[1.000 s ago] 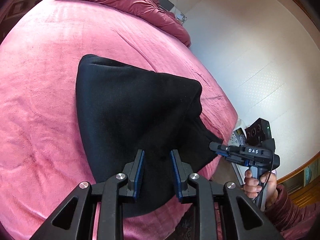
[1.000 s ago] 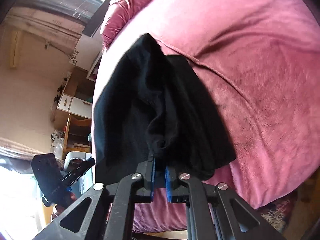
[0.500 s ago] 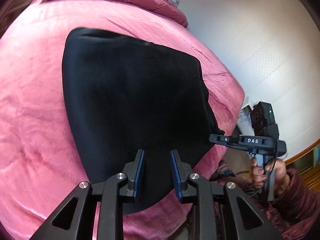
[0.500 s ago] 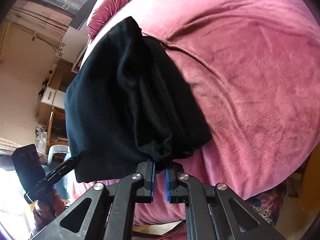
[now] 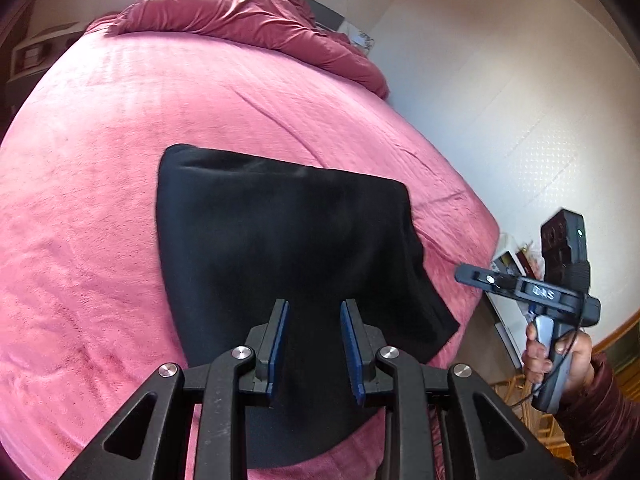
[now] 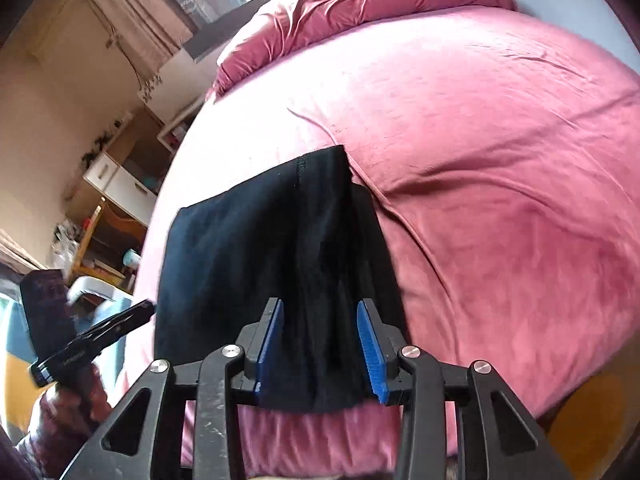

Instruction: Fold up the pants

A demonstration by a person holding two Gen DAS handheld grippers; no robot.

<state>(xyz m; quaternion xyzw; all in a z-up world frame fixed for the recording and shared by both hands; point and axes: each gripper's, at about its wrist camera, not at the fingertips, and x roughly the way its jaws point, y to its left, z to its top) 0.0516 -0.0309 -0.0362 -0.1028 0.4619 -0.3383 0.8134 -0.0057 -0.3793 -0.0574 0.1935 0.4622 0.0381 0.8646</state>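
The black pants (image 5: 280, 248) lie folded flat on the pink bed, near its front edge; they also show in the right wrist view (image 6: 280, 248). My left gripper (image 5: 314, 312) is open above the near end of the pants and holds nothing. My right gripper (image 6: 320, 316) is open too, its blue pads wide apart over the near right edge of the pants. The right gripper also shows from the side in the left wrist view (image 5: 472, 274), off the bed's right edge. The left gripper shows in the right wrist view (image 6: 140, 312), left of the pants.
The pink bed cover (image 5: 100, 200) spreads wide around the pants. A bunched red duvet (image 5: 248, 20) lies at the head end. A white wall (image 5: 520, 100) is to the right of the bed. Wooden shelves and drawers (image 6: 116, 176) stand to the left.
My right gripper has opened and let go of the pants. The pants have dropped flat on the bed. Both grippers have drawn back toward the front edge.
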